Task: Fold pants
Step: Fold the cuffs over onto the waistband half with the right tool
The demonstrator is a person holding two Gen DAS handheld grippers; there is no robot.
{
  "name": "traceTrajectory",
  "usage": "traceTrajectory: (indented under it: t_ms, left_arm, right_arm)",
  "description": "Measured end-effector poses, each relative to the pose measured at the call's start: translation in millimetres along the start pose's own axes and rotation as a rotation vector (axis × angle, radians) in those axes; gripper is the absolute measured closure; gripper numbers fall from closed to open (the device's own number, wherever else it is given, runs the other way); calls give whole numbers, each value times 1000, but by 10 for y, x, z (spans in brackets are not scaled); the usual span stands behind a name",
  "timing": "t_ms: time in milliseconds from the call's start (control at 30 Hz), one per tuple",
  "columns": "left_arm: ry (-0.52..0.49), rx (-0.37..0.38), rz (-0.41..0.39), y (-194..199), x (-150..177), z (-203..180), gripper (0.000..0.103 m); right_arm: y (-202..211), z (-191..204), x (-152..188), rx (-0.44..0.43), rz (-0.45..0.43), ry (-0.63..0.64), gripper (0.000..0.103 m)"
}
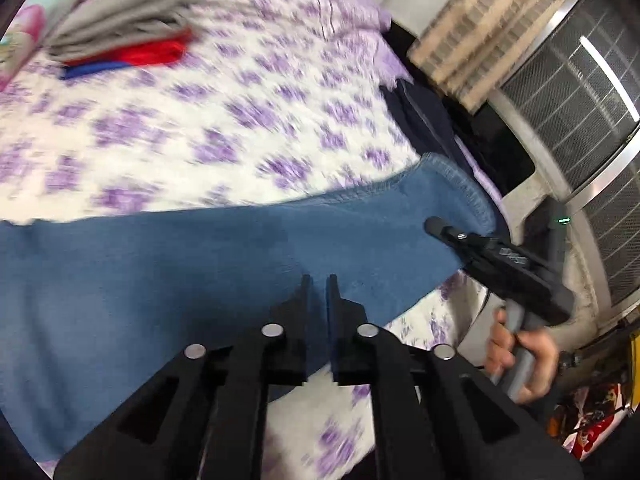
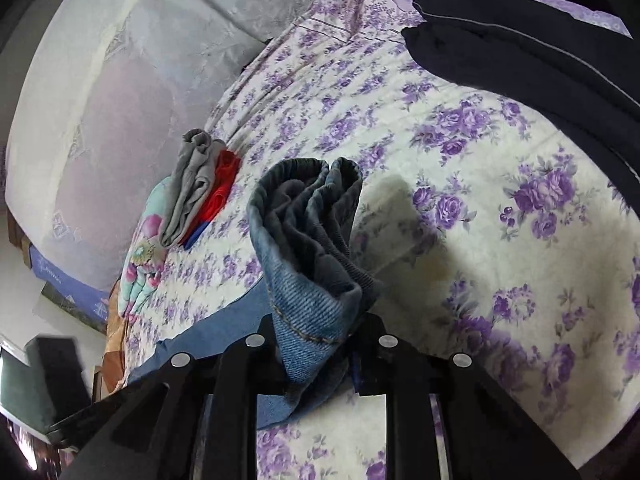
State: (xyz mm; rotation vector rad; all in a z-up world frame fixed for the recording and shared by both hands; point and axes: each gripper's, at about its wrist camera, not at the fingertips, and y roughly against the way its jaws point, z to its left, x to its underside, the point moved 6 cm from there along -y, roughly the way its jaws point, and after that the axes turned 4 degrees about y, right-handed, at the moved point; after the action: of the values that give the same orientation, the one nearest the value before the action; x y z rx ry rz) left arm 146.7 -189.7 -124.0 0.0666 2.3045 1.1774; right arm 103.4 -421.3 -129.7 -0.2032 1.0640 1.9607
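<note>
Blue denim pants (image 1: 224,264) stretched as one long band across flower-print bed (image 1: 208,128), long axis running left to right in left wrist view, hem end toward right. Left tongs (image 1: 318,292) nearly closed, narrow slit between tips, near edge of denim pinched in that slit, somewhere along middle of the length. Right tongs (image 2: 316,332) clamped on hem end, cuff bunched and standing up in folds (image 2: 308,216) between the fingers; same tongs seen from outside at far right of band (image 1: 472,244), gripped by bare hand (image 1: 524,356). Both holds on same long edge, right one at the end, left one nearer mid-length, so likely fold carries hem end along the axis toward the other end. Waistband end cut off at left of frame; cannot tell how far the cloth runs or whether legs already lie doubled. Left view smeared by motion blur. Grey and red folded stack (image 2: 200,192) at far side of bed, dark garment (image 2: 532,52) at bed edge, both well apart from denim.
</note>
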Motion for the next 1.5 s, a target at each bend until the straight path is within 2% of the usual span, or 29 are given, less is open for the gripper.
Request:
traceTrajectory:
  t_ms: [67, 233, 400, 533, 667, 767, 800, 900, 1000, 1067, 1167, 1233, 1333, 1500]
  left_arm:
    - [6, -11, 45, -261, 37, -77, 102]
    - [-2, -80, 67, -572, 89, -96, 103]
    - [-9, -110, 47, -622, 112, -81, 103]
    - [-7, -105, 42, -594, 118, -87, 103]
    - [-19, -79, 21, -218, 234, -37, 103]
    - [43, -90, -78, 380, 249, 336, 103]
    - [89, -153, -148, 706, 255, 632, 103]
    - [182, -318, -272, 1339, 329, 1269, 103]
    - [295, -367, -297, 1723, 478, 1845, 103]
    - [363, -391, -279, 1790, 578, 2130, 103]
    - [461, -338, -230, 1726, 751, 2471, 103]
    - [472, -300, -235, 1717, 801, 2530, 103]
    - [456, -287, -238, 1716, 822, 2536, 103]
    - [446, -271, -242, 1685, 796, 2520, 103]
  right_arm:
    - [32, 25, 0, -9, 0, 11, 82]
    - [60, 129, 12, -40, 9, 41, 82]
    - [88, 246, 15, -53, 3, 70, 82]
    - [104, 299, 18, -32, -9, 99, 82]
    - [163, 345, 15, -30, -21, 114, 82]
    - [201, 479, 45, -14, -36, 162, 82]
    - [208, 535, 54, -22, -38, 168, 82]
    - [243, 836, 105, -58, -44, 215, 82]
    - [207, 1276, 197, -66, -46, 330, 82]
    - [116, 1485, 259, -32, -38, 398, 82]
    - [-105, 1826, 419, 4, 14, 506, 82]
    - [-206, 2055, 549, 16, 42, 586, 82]
    - [-409, 2419, 839, 22, 103, 717, 82]
    - [-793, 2701, 1328, 61, 202, 873, 81]
